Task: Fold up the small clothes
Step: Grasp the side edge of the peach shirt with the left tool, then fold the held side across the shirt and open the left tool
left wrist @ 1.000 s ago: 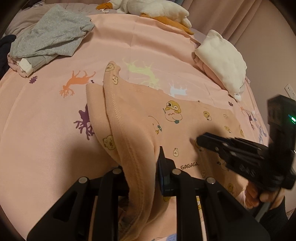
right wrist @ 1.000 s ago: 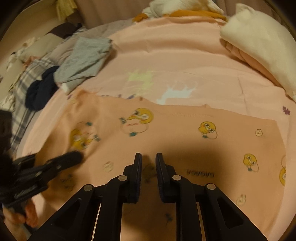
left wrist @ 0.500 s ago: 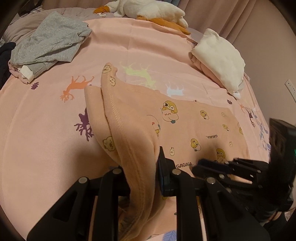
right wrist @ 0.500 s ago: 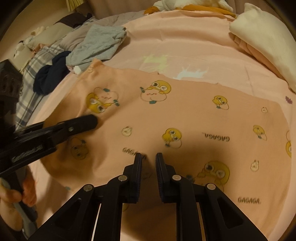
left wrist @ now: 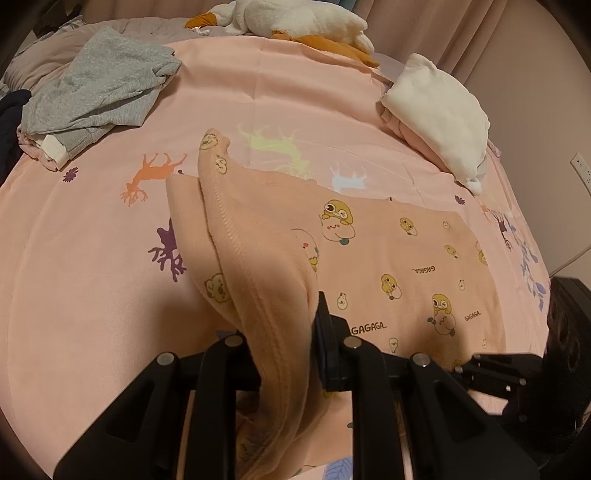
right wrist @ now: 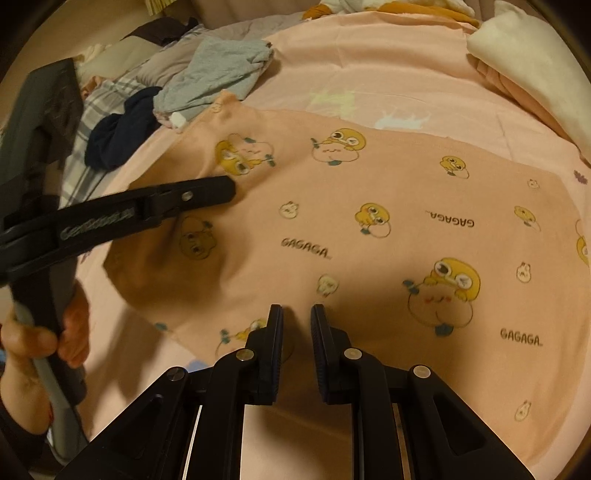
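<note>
Pink bedding (left wrist: pixel 92 295) printed with coloured deer covers the bed, and a peach garment (left wrist: pixel 388 258) with yellow cartoon ducks and "GAGAGA" lettering lies spread across it. Beyond the fingers, toward the far edge, sit a crumpled grey garment (left wrist: pixel 99 92), a folded cream garment (left wrist: pixel 439 114) and a white and orange plush toy (left wrist: pixel 295 22); a dark navy item (right wrist: pixel 118 133) lies beside the grey one.

The left gripper (left wrist: pixel 288 332) is closed on one edge of the peach garment: a thick fold of fabric rises between its fingers and drapes down over them, with the stitched hem running away from the tips. In the right wrist view that same gripper reaches in from the left, a hand (right wrist: pixel 48 332) wrapped around its handle.

The right gripper (right wrist: pixel 297 317) hovers low over the near part of the garment, its fingers only a narrow gap apart. Peach cloth shows through that gap, but whether the pads pinch any of it I cannot tell. A large duck print lies just to the right of its tips.
</note>
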The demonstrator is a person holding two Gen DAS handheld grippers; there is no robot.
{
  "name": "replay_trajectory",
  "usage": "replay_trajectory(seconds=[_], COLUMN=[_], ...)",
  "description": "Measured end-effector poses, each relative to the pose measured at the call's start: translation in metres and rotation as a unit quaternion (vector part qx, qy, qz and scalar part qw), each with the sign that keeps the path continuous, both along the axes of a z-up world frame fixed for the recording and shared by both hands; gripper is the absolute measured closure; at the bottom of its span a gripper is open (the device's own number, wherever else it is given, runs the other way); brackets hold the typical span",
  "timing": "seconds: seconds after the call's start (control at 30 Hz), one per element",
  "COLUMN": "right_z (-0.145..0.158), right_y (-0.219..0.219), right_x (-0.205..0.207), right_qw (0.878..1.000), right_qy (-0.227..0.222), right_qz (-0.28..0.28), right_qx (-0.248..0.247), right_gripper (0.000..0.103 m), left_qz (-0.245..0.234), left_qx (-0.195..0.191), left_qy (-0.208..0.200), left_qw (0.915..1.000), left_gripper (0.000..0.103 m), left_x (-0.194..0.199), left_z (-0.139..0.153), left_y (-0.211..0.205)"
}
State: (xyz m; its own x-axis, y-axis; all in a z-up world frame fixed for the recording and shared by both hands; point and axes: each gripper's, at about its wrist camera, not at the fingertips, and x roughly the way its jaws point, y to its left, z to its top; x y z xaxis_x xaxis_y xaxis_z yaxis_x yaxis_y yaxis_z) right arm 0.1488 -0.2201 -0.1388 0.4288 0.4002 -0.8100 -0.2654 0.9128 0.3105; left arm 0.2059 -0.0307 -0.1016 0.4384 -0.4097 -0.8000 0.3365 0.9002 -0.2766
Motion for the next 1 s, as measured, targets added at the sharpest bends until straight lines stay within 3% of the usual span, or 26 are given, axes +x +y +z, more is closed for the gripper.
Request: replay_trajectory(seconds=[0.17, 0.53, 0.7, 1.0], right_z=[-0.012, -0.007, 0.004, -0.003], right_y=[0.008, 0.006, -0.008, -0.027], right_x=[-0.008, -0.017, -0.017, -0.013], right_qw=[1.000, 1.000, 0.999, 0.996], right_qy=[0.008, 0.016, -0.004, 0.004], right_qz=[0.012, 0.019, -0.008, -0.047], right_qx=[-0.012, 0.006, 0.044, 0.071], right_gripper=[0.084, 0.084, 0.084, 0.084], left_qz=[0.000, -0.004, -0.015, -0.022], left_qx=[0.002, 0.003, 0.008, 0.014], left_qy=[0.001, -0.002, -0.013, -0.021], left_qw=[1.0000, 1.0000, 0.9998, 0.9994], left_gripper=[0.084, 0.084, 0.084, 0.085], left_x=[-0.001, -0.003, -0.007, -0.010], left_z=[0.000, 0.003, 0.012, 0.019], left_y=[-0.001, -0.004, -0.010, -0.020])
